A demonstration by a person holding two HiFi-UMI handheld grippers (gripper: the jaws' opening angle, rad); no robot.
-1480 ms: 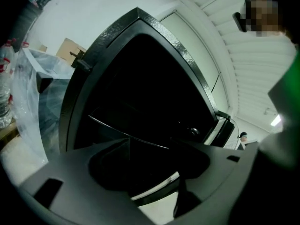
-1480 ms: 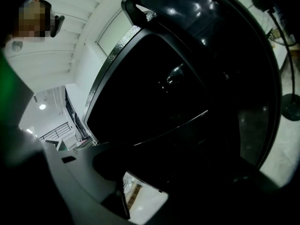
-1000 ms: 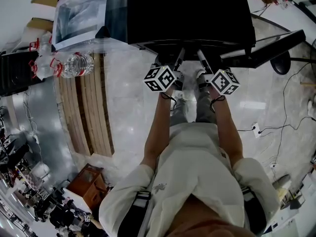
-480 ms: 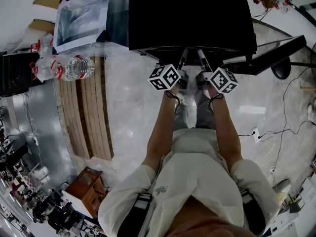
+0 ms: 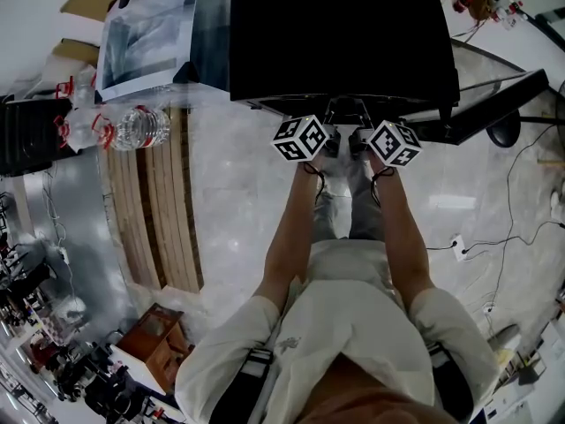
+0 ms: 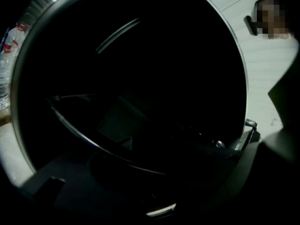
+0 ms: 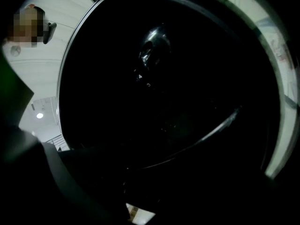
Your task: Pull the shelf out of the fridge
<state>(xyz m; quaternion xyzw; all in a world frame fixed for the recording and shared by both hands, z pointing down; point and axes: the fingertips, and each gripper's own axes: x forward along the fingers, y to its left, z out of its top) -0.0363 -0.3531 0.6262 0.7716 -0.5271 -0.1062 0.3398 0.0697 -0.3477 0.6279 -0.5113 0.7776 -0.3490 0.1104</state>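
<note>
The black fridge (image 5: pixel 340 34) stands in front of me with its door (image 5: pixel 484 102) swung open to the right. Both grippers reach into its opening side by side, the left gripper (image 5: pixel 325 129) and the right gripper (image 5: pixel 362 131), their tips hidden under the fridge's top edge. Inside it is very dark. The glass shelf's front edge (image 6: pixel 93 142) crosses low in the left gripper view and shows as the shelf edge (image 7: pixel 206 135) in the right gripper view. Both pairs of jaws are closing at that edge. Whether the pads touch the shelf is lost in the dark.
Clear water bottles (image 5: pixel 132 122) lie on the floor at the left beside wooden slats (image 5: pixel 154 201). A clear box (image 5: pixel 146 34) stands left of the fridge. Cables (image 5: pixel 494 228) trail over the pale floor at the right. A brown box (image 5: pixel 159 334) sits at the lower left.
Both grippers have moved forward into the fridge opening and drawn closer together. Their jaws are now out of sight under the fridge's top edge.
</note>
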